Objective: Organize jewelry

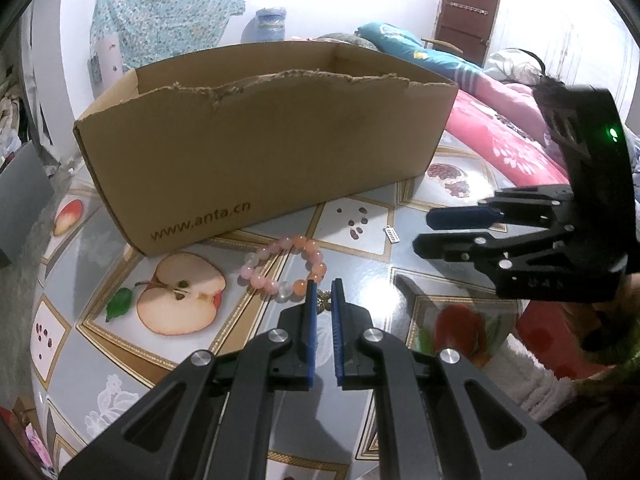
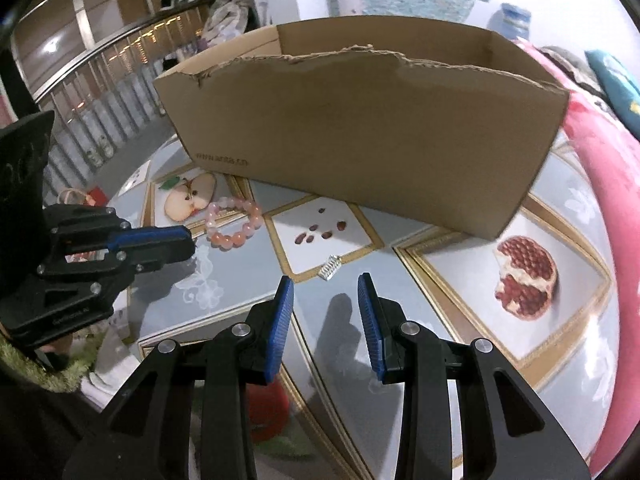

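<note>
A pink and orange bead bracelet [image 1: 320, 268] [image 2: 236, 240] lies on the fruit-print table in front of a torn cardboard box [image 1: 260, 140] [image 2: 360, 128]. My left gripper [image 1: 325, 284] [image 2: 193, 243] is shut, its tips at the bracelet's near right edge. A small brownish flower shape shows in the slit between the pads; I cannot tell whether it is an object or the table's print. A small silver charm [image 1: 392, 235] [image 2: 330, 268] lies on the table. My right gripper [image 2: 325, 278] [image 1: 421, 232] hovers open, empty, just short of the charm.
The table [image 2: 240, 300] has a glossy cloth printed with apples and pomegranates. A bed with a pink quilt [image 1: 500, 132] [image 2: 608, 184] runs along the table's right side. A fuzzy green sleeve [image 2: 40, 376] is behind the left gripper. The box's inside is hidden.
</note>
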A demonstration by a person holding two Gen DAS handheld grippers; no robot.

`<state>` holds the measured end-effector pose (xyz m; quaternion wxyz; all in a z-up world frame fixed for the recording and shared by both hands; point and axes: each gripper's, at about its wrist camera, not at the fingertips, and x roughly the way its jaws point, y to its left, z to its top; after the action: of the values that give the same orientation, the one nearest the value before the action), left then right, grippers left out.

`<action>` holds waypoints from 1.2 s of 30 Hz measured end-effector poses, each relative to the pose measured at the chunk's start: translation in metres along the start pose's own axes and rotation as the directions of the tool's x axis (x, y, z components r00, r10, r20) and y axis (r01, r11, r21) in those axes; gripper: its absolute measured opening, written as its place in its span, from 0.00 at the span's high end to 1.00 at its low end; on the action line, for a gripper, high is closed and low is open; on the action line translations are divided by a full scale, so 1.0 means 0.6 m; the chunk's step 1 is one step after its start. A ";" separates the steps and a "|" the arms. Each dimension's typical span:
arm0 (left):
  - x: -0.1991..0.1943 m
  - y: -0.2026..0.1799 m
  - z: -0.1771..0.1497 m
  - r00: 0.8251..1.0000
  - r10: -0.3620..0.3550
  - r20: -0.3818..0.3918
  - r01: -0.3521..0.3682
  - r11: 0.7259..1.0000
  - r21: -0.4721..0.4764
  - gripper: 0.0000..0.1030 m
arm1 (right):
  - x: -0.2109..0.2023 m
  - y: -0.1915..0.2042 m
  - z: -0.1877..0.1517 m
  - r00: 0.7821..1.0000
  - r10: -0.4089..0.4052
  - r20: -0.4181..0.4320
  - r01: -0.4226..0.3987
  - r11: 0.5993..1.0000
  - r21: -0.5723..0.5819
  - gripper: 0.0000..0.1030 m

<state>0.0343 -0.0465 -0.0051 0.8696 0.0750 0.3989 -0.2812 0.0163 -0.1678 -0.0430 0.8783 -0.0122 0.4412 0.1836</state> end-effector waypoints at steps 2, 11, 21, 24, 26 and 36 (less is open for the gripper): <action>0.001 0.002 0.000 1.000 -0.002 -0.001 0.002 1.000 -0.004 0.94 | 0.010 -0.005 0.006 0.999 0.029 -0.015 -0.029 0.999 0.014 0.68; 0.008 0.012 0.004 1.000 -0.016 -0.012 0.016 1.000 -0.015 0.94 | 0.035 0.009 0.007 0.992 0.123 -0.035 -0.121 0.991 0.057 0.68; 0.006 0.019 0.009 1.000 -0.024 -0.020 0.024 1.000 -0.015 0.94 | 0.040 0.005 0.017 0.989 0.138 -0.052 -0.137 0.990 0.033 0.68; 0.008 0.020 0.010 0.999 -0.026 -0.025 0.025 1.000 -0.018 0.94 | 0.042 0.015 0.018 0.987 0.148 -0.059 -0.149 0.989 0.000 0.68; 0.008 0.020 0.011 0.999 -0.027 -0.026 0.027 0.999 -0.018 0.94 | 0.033 0.010 0.021 0.992 0.118 -0.040 -0.118 0.993 -0.019 0.68; 0.019 0.021 0.014 0.999 -0.035 -0.041 0.034 0.999 -0.018 0.94 | 0.058 0.015 0.033 0.998 -0.036 -0.049 0.027 0.986 -0.165 0.74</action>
<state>0.0527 -0.0440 -0.0089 0.8567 0.0661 0.4206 -0.2911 0.0475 -0.1449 -0.0565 0.8654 -0.0963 0.4468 0.2052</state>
